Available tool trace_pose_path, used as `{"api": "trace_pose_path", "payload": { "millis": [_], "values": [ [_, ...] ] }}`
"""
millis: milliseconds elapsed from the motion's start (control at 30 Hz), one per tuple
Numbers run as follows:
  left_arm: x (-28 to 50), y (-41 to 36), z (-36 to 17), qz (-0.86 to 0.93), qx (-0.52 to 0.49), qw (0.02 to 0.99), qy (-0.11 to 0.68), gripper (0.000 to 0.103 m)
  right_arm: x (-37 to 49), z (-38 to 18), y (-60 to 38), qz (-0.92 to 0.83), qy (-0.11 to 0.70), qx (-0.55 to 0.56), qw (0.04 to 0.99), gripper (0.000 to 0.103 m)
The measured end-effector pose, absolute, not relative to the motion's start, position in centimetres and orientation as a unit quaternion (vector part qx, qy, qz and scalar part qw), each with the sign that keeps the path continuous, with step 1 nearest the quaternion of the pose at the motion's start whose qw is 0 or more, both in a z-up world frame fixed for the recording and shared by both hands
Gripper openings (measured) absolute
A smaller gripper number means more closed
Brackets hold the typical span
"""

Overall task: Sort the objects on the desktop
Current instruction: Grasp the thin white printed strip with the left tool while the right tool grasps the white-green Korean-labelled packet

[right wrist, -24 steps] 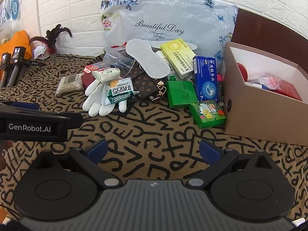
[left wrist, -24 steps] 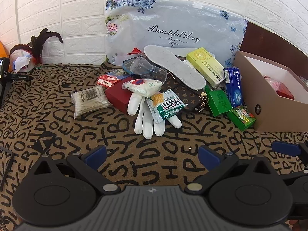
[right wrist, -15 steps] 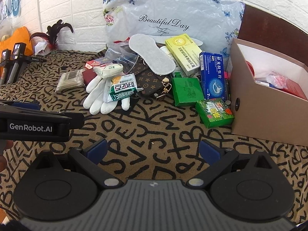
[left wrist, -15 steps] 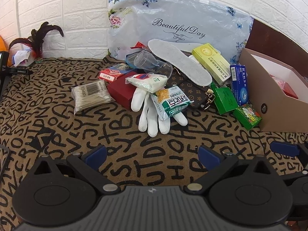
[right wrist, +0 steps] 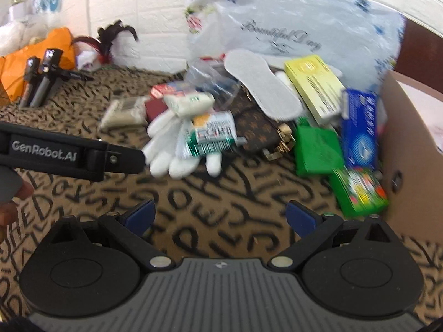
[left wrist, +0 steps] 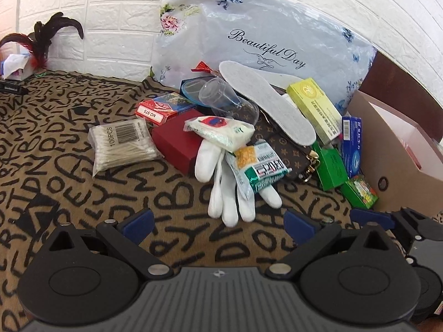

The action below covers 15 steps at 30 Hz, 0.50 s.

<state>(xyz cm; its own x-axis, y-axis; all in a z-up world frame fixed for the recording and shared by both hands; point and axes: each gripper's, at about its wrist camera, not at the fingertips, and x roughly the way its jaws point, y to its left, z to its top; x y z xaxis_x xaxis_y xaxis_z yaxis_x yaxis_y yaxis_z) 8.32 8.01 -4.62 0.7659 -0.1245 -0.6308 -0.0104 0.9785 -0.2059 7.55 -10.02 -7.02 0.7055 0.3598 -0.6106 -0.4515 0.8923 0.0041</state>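
A heap of desktop clutter lies ahead of both sets of jaws on the letter-print cloth (left wrist: pixel 69 171). Nearest my left gripper (left wrist: pixel 218 222), whose jaws stand wide and empty, are the white gloves (left wrist: pixel 229 191), pinned under a green-and-white sachet (left wrist: pixel 260 167). My right gripper (right wrist: pixel 221 217), equally wide and empty, faces a small green box (right wrist: pixel 360 191) just ahead and to the right, beside the cardboard box (right wrist: pixel 412 171). I judge the clean start is the loose green box, pinched across its short sides and lifted clear of the pile. Both grippers tilt downward toward the cloth.
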Motion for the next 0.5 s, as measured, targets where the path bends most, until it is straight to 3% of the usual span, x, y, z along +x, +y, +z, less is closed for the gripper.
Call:
{"api": "trace_pose_path", "payload": {
  "millis": [300,500],
  "values": [
    [13.1,9.4,-5.1,-0.066,-0.127,0.926,0.348,0.068,12.6,-6.8,-7.8,0.25,0.289,-0.059,0.922,0.091],
    [15.4,9.4,-4.1,-0.069,-0.112,0.937,0.324,0.067,14.9,-7.3,-6.5,0.253,0.277,-0.06,0.925,0.081]
  ]
}}
